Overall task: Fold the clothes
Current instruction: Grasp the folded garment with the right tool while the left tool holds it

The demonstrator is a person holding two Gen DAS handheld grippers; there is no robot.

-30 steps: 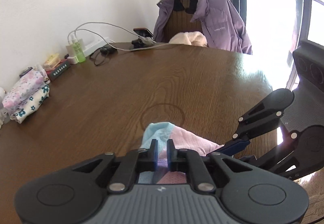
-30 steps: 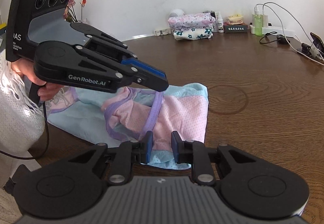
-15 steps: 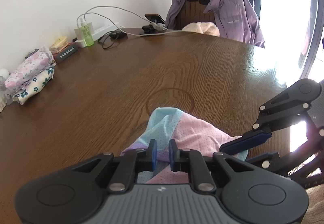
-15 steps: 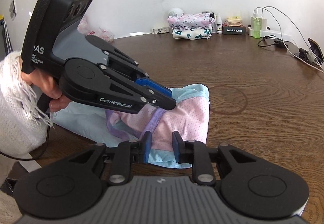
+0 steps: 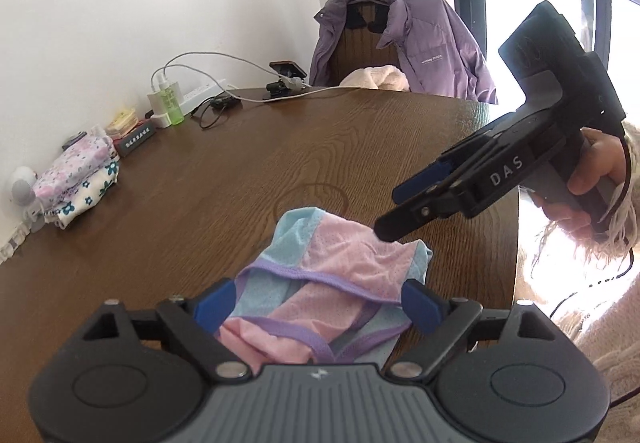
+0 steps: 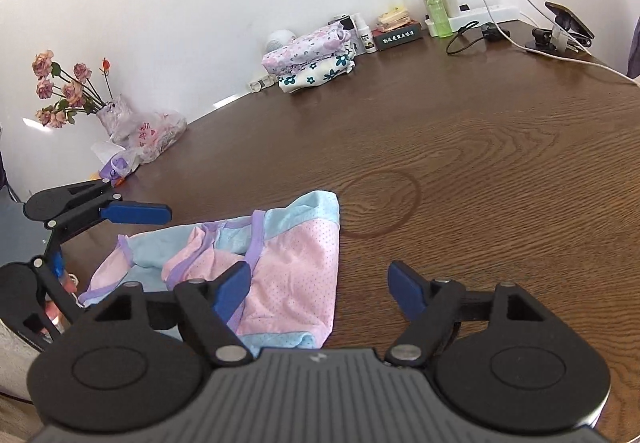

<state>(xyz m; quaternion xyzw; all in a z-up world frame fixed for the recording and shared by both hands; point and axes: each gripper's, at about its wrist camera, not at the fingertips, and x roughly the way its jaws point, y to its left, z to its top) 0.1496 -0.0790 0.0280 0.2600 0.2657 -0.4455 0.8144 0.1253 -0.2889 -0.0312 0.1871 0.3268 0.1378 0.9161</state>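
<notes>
On the table (image 6: 480, 163), pink-blue garment (image 6: 296, 275) lies apparently released

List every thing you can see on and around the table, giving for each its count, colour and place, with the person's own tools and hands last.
Garment: one, pink, blue, purple trim; near table edge.
Folded clothes: one floral stack; by wall.
Table: one, brown.
Green bottle: one; by power strip.
Power strip: one, white.
Phone on stand: one, black.
Flowers: one pink bunch; table's left end.
Jacket: one, purple; on chair.
Left gripper: open, over garment.
Right gripper: open.
Hand: holds right gripper.
</notes>
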